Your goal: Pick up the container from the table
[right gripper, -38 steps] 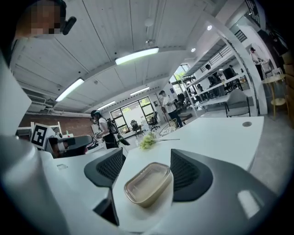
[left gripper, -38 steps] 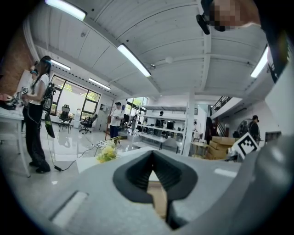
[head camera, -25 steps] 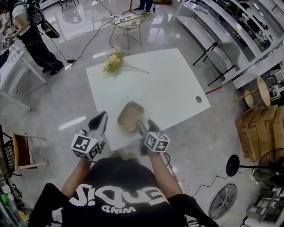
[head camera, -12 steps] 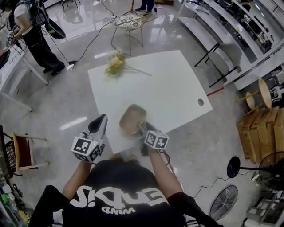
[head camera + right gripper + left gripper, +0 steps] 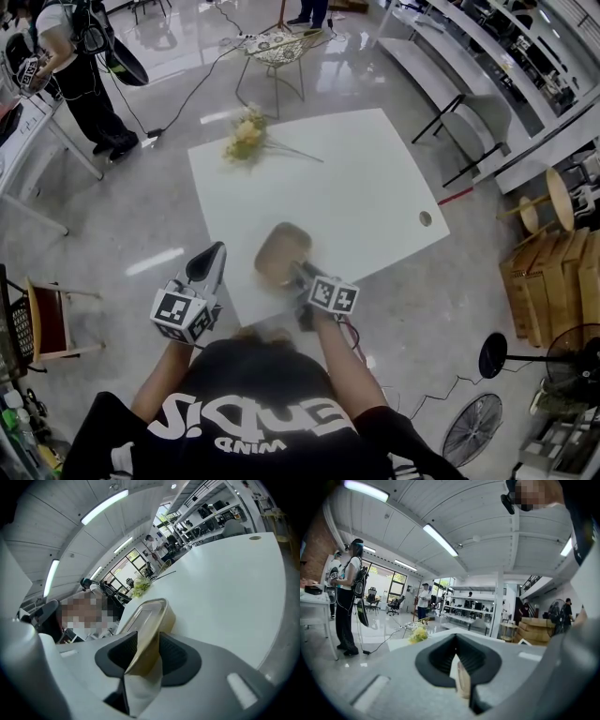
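Observation:
A tan, shallow, rounded-rectangle container [image 5: 281,249] sits at the near edge of the white table [image 5: 366,187]. My right gripper [image 5: 298,270] has its jaws around the container's near end. In the right gripper view the container [image 5: 151,618] fills the gap and both pads press its rim; the jaws of the right gripper [image 5: 145,656] have just been closing onto it. My left gripper [image 5: 214,255] hangs off the table's near-left corner, apart from the container. In the left gripper view the left gripper [image 5: 457,667] shows a narrow gap with nothing gripped.
A bunch of yellow flowers [image 5: 246,133] lies at the table's far left, and a small round hole [image 5: 426,218] is near its right edge. A wire chair [image 5: 275,45] stands beyond. A person [image 5: 80,66] stands far left. Wooden crates [image 5: 553,272] and a fan [image 5: 473,422] are at the right.
The right gripper's jaws have closed from wide apart onto the container's near end, and the gripper has dropped slightly. The left gripper has stayed where it was.

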A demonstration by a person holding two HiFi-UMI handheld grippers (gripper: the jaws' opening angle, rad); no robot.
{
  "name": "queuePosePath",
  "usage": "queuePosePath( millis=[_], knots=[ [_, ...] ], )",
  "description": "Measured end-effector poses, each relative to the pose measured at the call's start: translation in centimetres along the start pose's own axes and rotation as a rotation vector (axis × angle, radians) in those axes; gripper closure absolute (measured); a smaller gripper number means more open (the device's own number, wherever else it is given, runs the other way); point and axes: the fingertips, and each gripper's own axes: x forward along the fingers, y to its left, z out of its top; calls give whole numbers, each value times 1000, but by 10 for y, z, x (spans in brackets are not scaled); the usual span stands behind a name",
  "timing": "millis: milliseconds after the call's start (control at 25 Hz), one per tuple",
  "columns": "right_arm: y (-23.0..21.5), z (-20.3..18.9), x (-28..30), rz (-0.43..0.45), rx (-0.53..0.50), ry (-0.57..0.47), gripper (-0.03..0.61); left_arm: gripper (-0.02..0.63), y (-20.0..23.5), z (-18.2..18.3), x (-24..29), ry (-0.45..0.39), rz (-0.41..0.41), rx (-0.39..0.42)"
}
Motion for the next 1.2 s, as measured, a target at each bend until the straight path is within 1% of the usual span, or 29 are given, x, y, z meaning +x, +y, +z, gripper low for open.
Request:
queuePosePath(
  millis=[200,320,520,680,760,920,1200],
  knots=[
    [2,1,0,2,18,-1,445,612,2,2,1,-5,-6,-4],
    [5,6,-5,14,28,-22,465,612,-1,1,0,-6,-12,-3],
    [13,21,-12,14,7,-64,488,612,-5,5,0,-8,-20,-3],
    [23,30,-17,16,-33,-95,512,612,-5,4,-4,-15,-23,-17],
    [27,32,-17,25,-54,-101,535,612,-5,3,-4,-18,-24,-24],
    [36,41,-21,50,-88,-132,538,612,-6,1,-4,-21,-23,-28],
    [70,66,-30,94,-193,-183,545,612,-4,2,-9,-24,-18,-43]
  ],
)
